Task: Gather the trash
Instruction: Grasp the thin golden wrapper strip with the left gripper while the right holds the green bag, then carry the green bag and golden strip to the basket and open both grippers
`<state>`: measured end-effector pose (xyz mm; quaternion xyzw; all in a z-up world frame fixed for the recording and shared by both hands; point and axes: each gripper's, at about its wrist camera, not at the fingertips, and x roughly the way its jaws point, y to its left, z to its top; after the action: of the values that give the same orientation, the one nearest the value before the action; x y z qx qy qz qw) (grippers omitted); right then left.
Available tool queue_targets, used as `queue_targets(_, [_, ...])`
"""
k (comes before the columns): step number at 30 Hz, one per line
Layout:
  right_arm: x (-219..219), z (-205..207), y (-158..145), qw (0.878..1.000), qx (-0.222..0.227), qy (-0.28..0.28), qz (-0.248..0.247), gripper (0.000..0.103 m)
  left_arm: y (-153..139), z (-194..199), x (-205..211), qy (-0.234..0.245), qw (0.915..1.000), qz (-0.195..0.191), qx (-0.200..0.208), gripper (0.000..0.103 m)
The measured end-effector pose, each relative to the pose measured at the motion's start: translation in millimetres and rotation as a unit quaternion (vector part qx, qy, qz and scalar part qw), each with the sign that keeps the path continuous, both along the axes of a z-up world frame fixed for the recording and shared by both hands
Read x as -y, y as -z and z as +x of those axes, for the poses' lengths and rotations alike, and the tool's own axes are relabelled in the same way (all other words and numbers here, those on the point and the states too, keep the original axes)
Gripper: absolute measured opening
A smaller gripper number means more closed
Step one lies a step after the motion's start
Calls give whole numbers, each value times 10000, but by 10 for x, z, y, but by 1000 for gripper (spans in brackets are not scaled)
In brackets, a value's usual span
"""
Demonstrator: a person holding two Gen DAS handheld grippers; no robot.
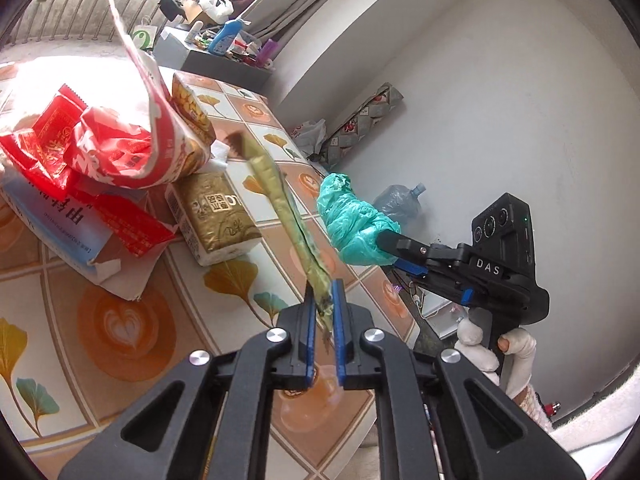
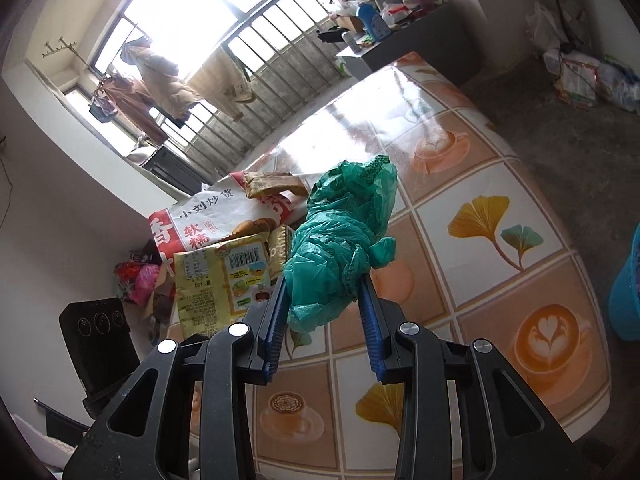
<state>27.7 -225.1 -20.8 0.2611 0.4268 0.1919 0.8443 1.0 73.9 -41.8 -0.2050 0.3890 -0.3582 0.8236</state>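
My left gripper (image 1: pixel 325 294) is shut on a flat yellow-green snack wrapper (image 1: pixel 286 216), held edge-on above the table. The wrapper also shows in the right wrist view (image 2: pixel 220 280). My right gripper (image 2: pixel 323 286) is shut on a crumpled green plastic bag (image 2: pixel 340 240), held above the patterned tablecloth (image 2: pixel 500 280). The right gripper (image 1: pixel 394 254) and the green bag (image 1: pixel 352 224) appear in the left wrist view, to the right of the wrapper. A pile of trash lies on the table: a red-and-white paper bag (image 1: pixel 152 120), red wrappers (image 1: pixel 48 148) and a gold tissue pack (image 1: pixel 216 216).
A blue-and-white box (image 1: pixel 60 232) lies under the red wrappers. A blue bin (image 2: pixel 628 300) stands right of the table. A cluttered grey cabinet (image 1: pixel 224 60) stands beyond the table's far end. A water jug (image 1: pixel 400 204) and bags sit on the floor by the wall.
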Motion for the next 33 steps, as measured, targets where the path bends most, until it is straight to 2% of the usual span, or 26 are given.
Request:
queue_targets(7, [395, -144, -133, 9974, 336, 628, 95, 32, -206, 44, 450, 546, 9969, 265, 491, 4])
queue_targets(11, [845, -282, -177, 9905, 499, 1278, 133, 32, -405, 186, 905, 1046, 9903, 478, 786, 4])
queue_targets(14, [1290, -408, -192, 9785, 558, 1978, 154, 32, -516, 336, 1365, 1474, 9819, 668, 986, 4])
queue_targets(18, [1894, -632, -156, 9504, 482, 3071, 107, 32, -557, 494, 2088, 2117, 9675, 906, 1047, 4])
queue_targets(23, [2483, -926, 125, 9050, 82, 4245, 259, 32, -353, 753, 3120, 2894, 9444, 1461, 551, 4])
queue_targets(25, [2659, -990, 273, 8849, -98, 4642, 357, 32, -208, 866, 3543, 3195, 9339, 1575, 301, 4])
queue_targets(28, [2887, -1008, 529, 8643, -303, 4997, 493, 33, 83, 1026, 4168, 3521, 9181, 1820, -22, 4])
queue_targets(33, [3214, -991, 1059, 8435, -877, 5266, 591, 33, 780, 1205, 5065, 3736, 8906, 2570, -344, 4])
